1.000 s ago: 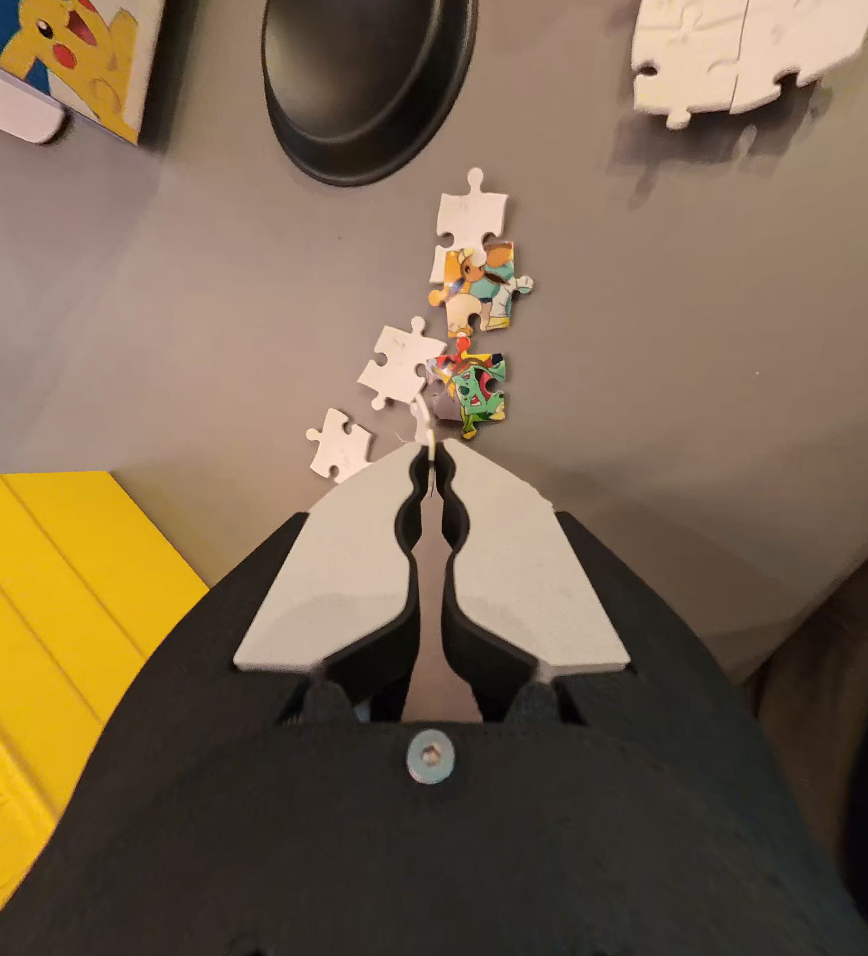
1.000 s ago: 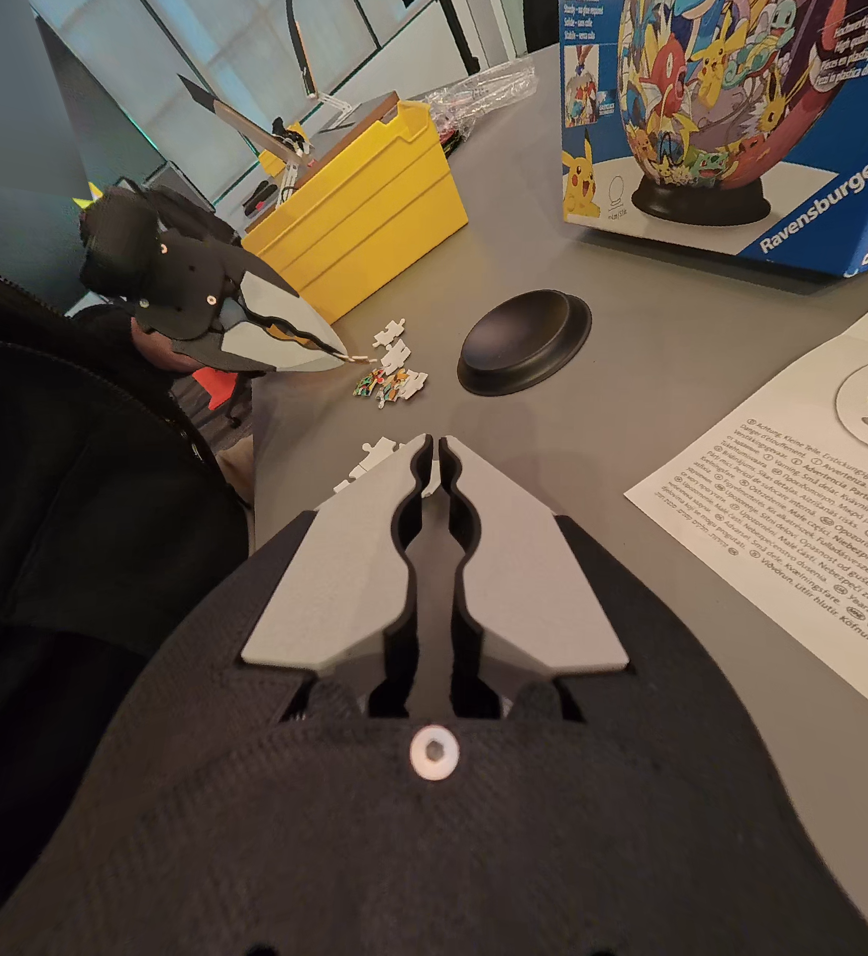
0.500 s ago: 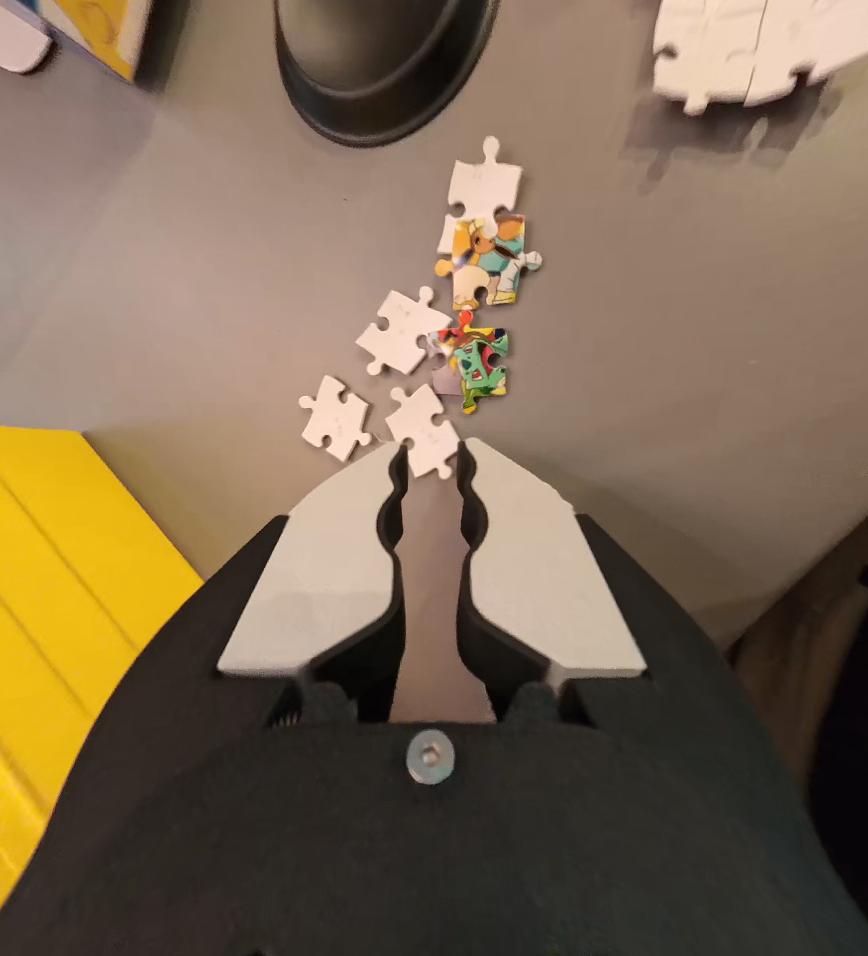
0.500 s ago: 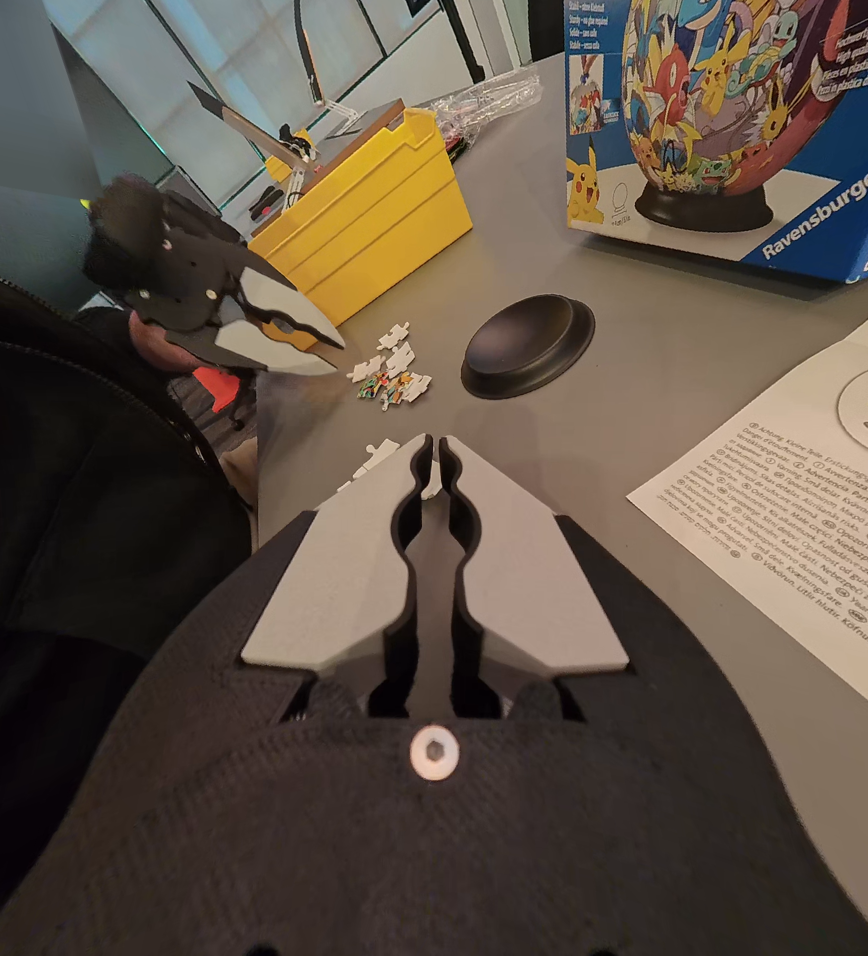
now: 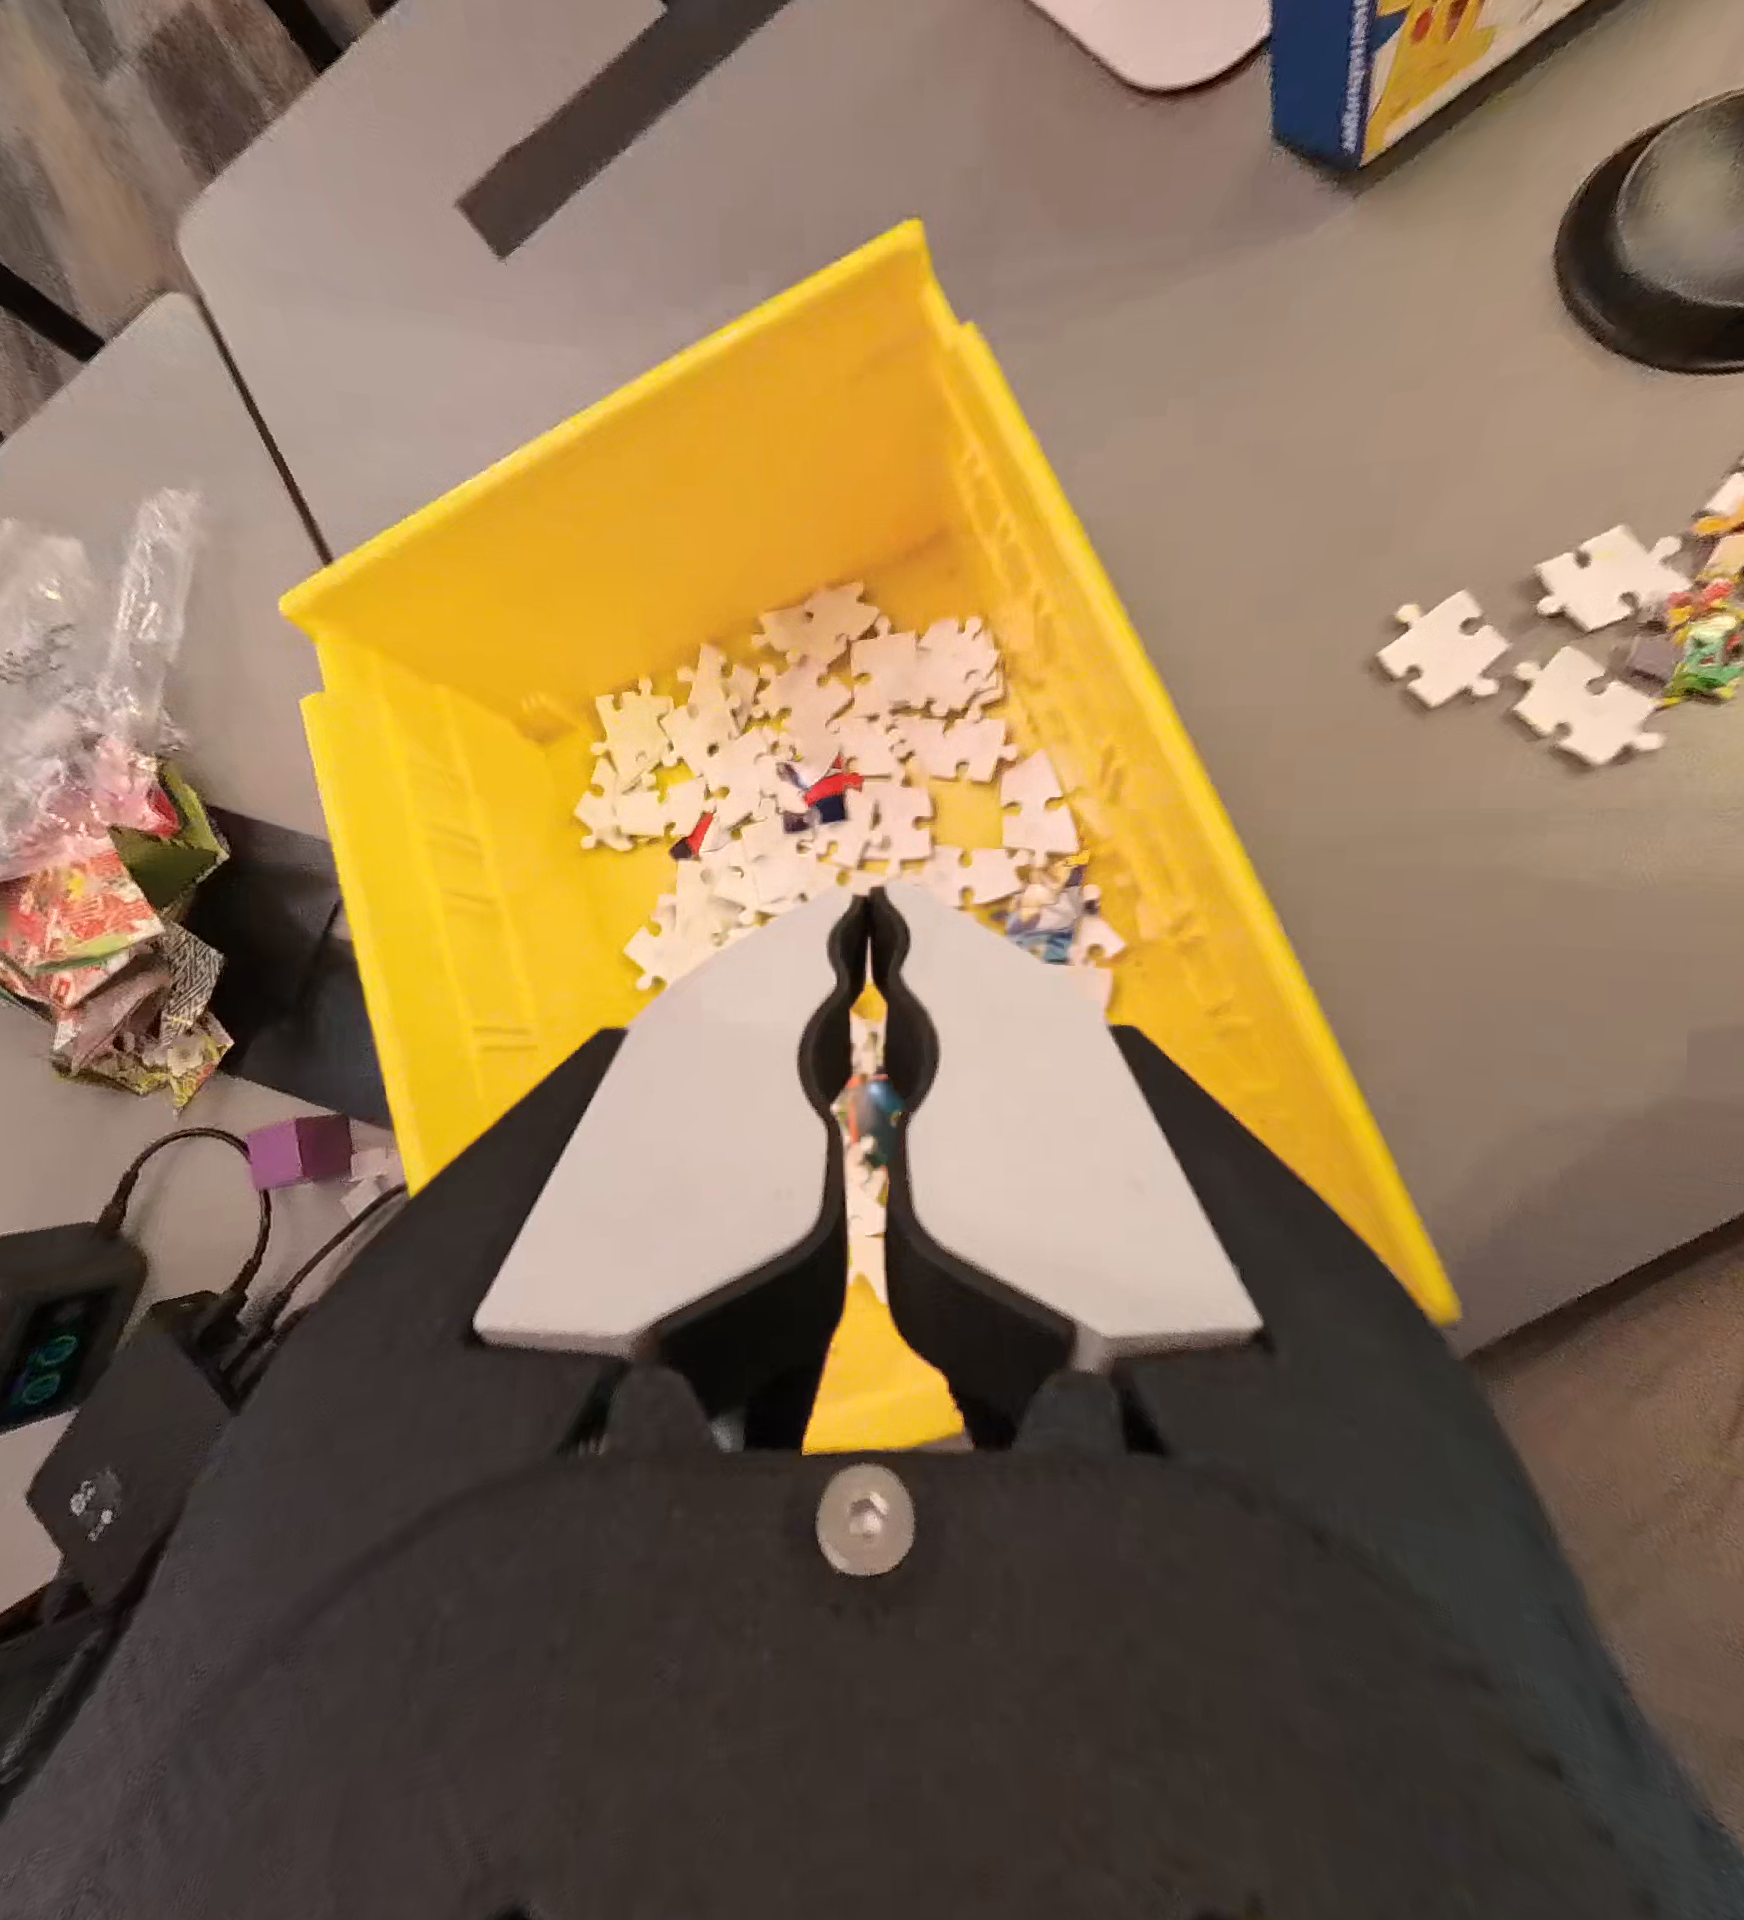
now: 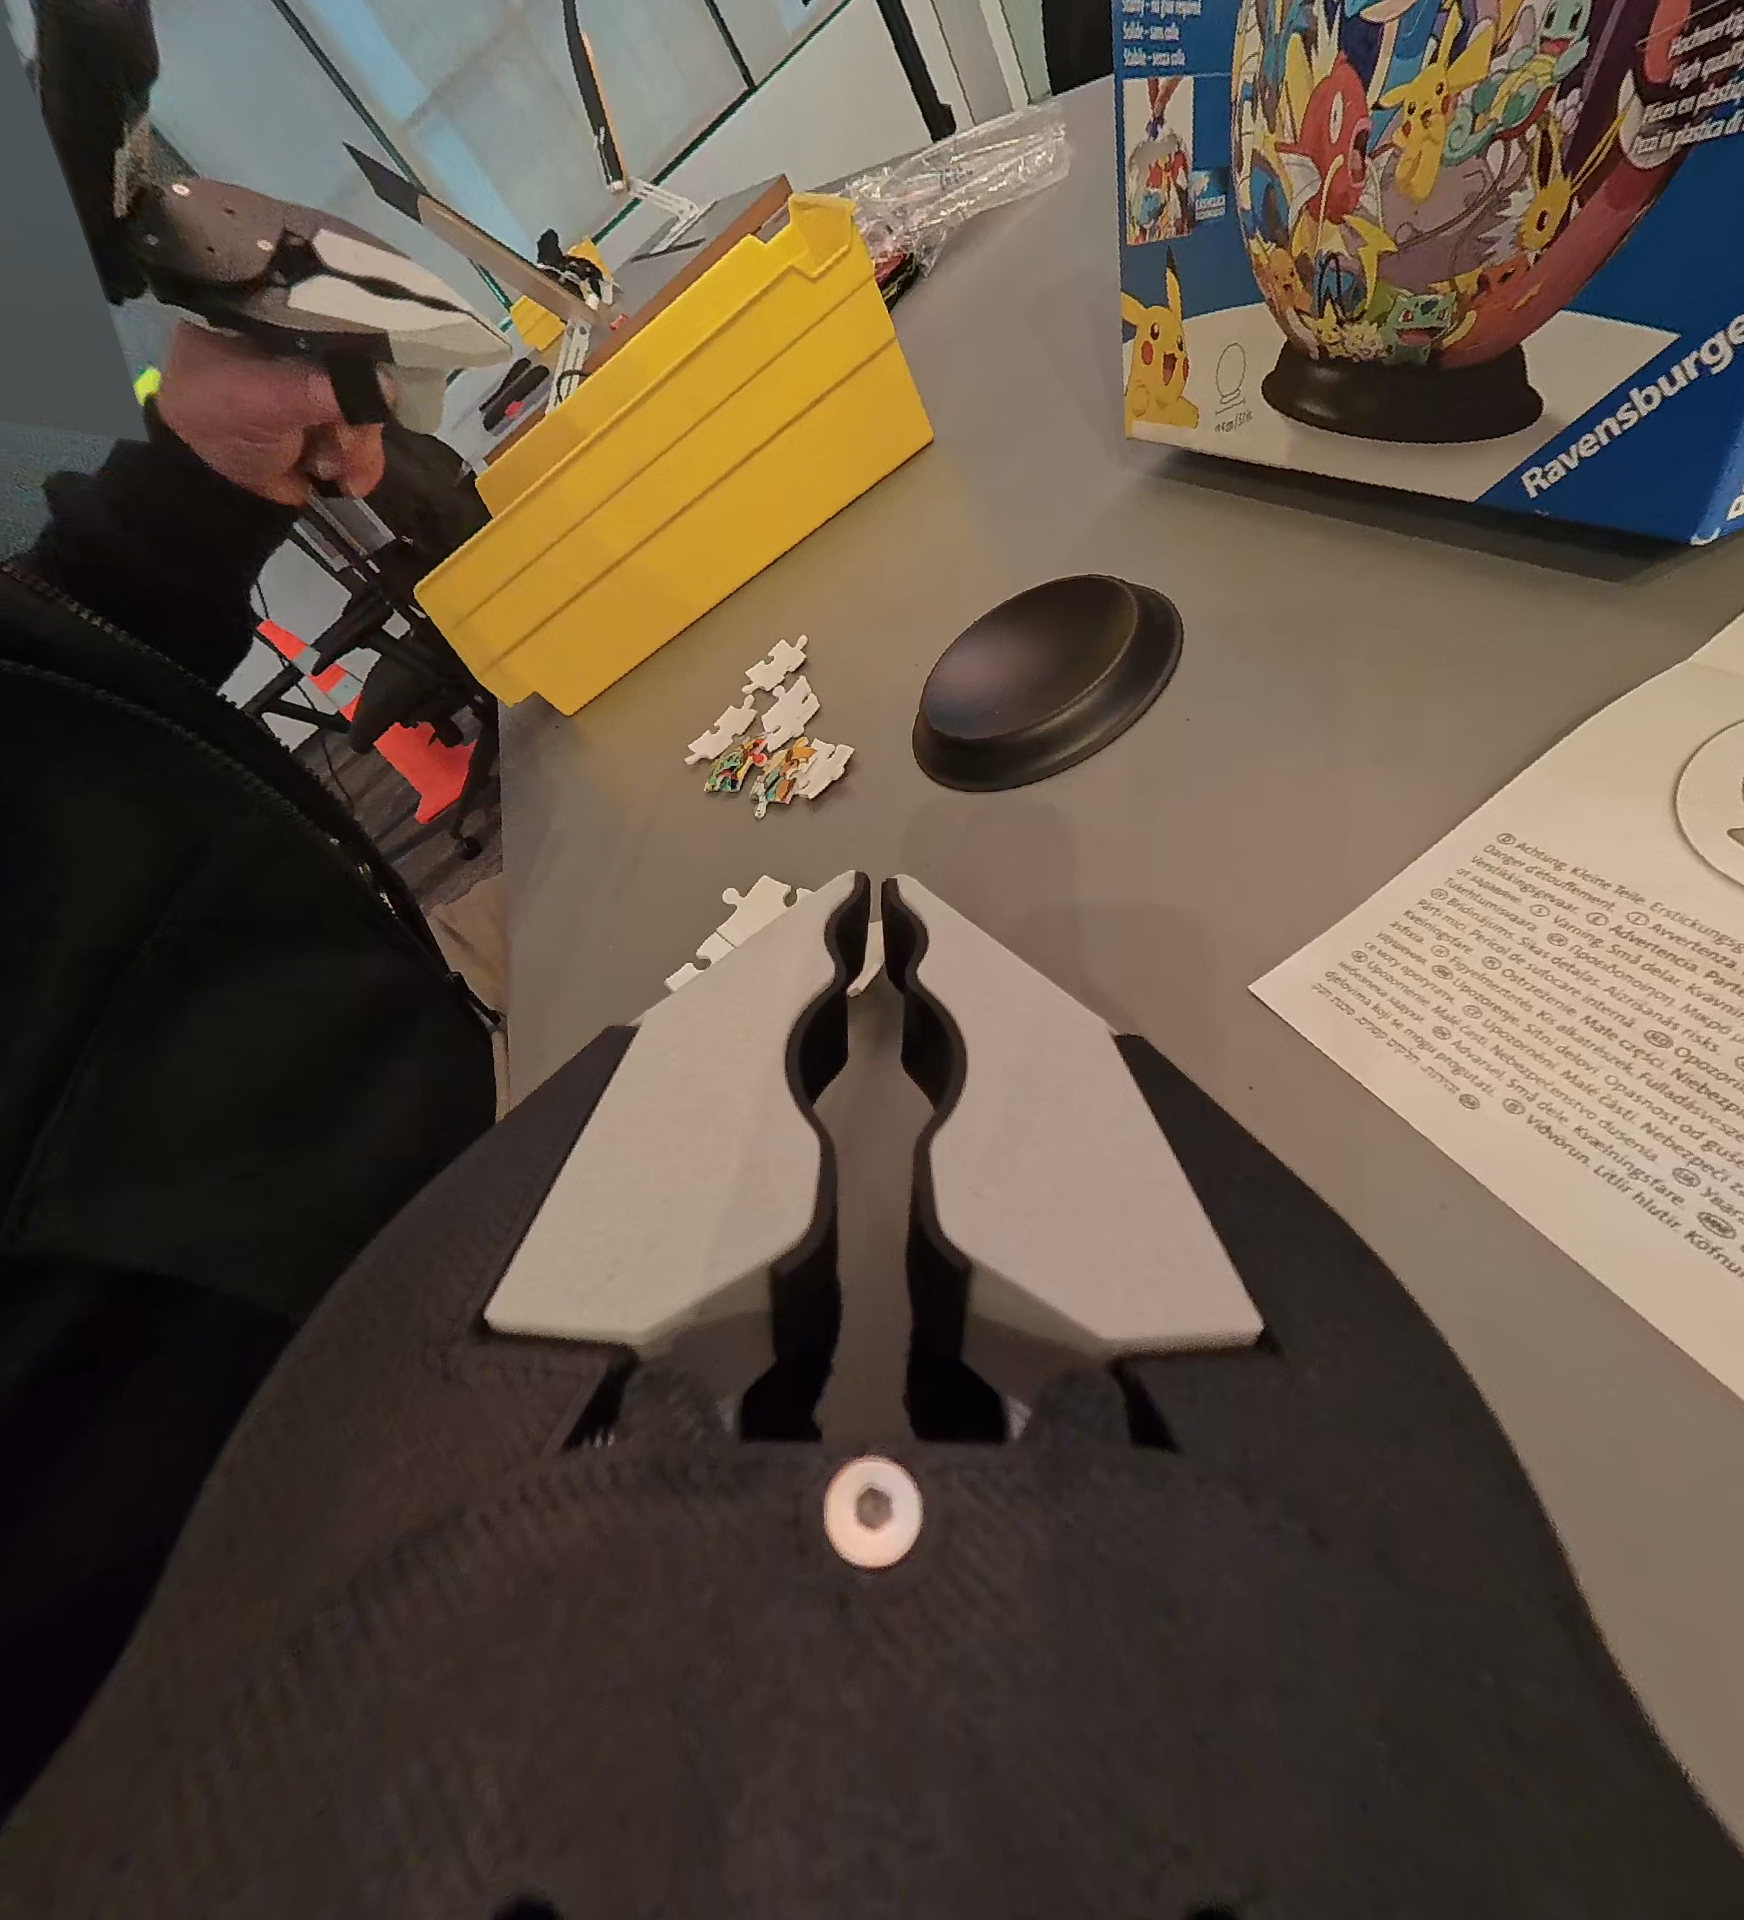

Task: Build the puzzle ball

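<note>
Left gripper (image 5: 868, 914) moved over yellow bin (image 5: 1263, 1039), jaws clenched empty; right gripper (image 6: 873, 902) stayed, jaws clenched.

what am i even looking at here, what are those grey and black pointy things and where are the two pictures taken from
Those are hand-held grippers, not a robot: a person holds one in each hand, and each carries a camera that looks along its two grey fingers.

One picture looks from the left gripper down into a yellow bin of loose puzzle pieces. Its jaws are shut and hold nothing.

The other looks from the right gripper, low over a grey table. Its jaws are nearly shut; white joined pieces lie under its tip, and whether it grips them is hidden.

On the table: a small heap of pieces, a black round stand, the blue puzzle box and an instruction sheet. The left gripper also shows far off on the left in the right gripper's picture.
</note>
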The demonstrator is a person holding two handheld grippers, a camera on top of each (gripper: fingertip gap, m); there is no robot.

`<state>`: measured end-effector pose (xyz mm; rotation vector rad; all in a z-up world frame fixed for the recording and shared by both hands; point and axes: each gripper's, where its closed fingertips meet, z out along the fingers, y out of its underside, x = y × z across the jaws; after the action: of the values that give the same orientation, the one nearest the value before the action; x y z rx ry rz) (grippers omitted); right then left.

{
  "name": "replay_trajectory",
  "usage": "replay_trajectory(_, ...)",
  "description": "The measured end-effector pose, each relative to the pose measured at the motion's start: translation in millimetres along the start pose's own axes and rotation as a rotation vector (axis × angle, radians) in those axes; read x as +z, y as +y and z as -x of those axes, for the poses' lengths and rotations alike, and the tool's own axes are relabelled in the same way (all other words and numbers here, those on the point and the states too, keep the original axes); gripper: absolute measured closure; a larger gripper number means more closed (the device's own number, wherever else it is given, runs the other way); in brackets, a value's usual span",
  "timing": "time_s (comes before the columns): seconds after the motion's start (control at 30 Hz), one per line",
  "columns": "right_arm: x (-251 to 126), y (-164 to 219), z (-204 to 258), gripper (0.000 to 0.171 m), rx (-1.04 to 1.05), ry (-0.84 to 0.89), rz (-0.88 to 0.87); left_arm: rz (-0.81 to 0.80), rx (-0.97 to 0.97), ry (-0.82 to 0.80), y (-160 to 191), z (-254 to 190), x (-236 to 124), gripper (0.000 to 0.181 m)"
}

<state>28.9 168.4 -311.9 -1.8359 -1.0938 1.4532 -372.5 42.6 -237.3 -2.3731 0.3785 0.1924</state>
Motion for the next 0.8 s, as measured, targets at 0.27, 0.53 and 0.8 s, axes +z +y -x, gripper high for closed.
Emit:
replay_trajectory(0.27,2.8,3.1,-3.1,0.171,0.01,0.016,0.025,-0.003,-0.091,0.112,26.1,10.1,9.9,0.157)
replay_trajectory(0.53,4.5,5.0,-5.2,0.171,0.019,0.025,0.041,0.232,0.021,0.151,72.6,-4.6,19.1,0.155)
replay_trajectory(0.8,5.2,5.6,-6.5,0.171,0.023,0.032,0.046,0.412,0.101,0.228,103.4,-37.2,63.0,0.136)
